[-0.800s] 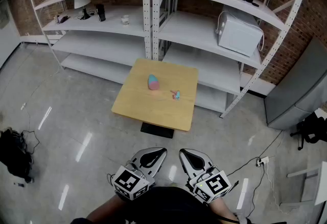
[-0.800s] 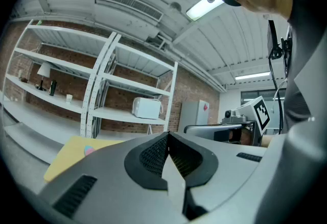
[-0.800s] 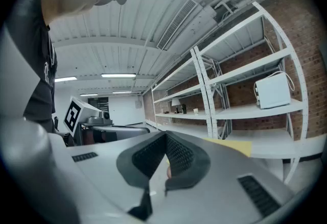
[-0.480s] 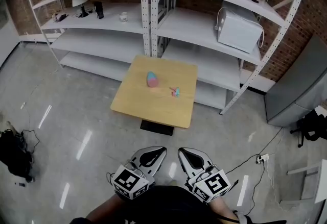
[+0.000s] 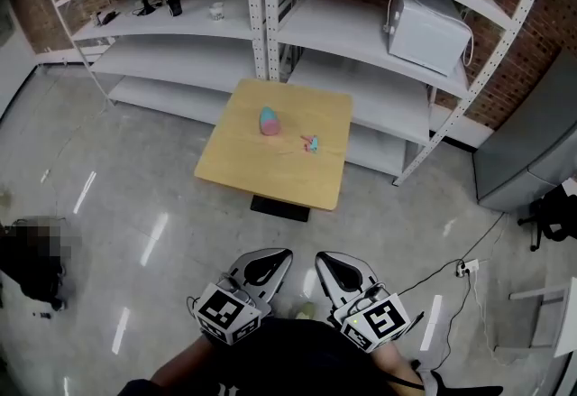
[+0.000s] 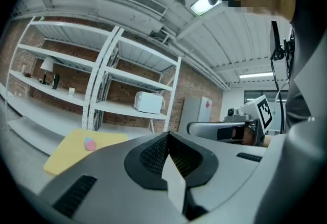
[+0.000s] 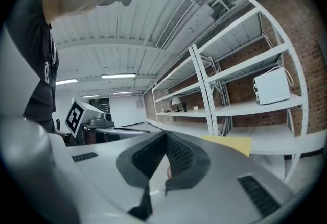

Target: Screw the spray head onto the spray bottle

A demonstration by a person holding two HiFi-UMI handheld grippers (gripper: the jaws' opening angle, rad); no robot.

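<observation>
Little has changed over the last moment. The left tool (image 5: pixel 269 259) and right tool (image 5: pixel 334 261) hang at six o'clock, jaws together, empty. The spray bottle (image 5: pixel 270 120) lies on the desk (image 5: pixel 236 176) at twelve o'clock, with what seems the spray head (image 5: pixel 311 143) at its four o'clock. The approach is barely begun.

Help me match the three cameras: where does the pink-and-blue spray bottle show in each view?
Head view: the spray bottle lies on the yellow table, in the upper centre of the picture.
Left gripper view: it is a small pink spot on the table, at lower left.
Right gripper view: not in it; only a corner of the table shows.
Shared landmark: the white box.
</observation>
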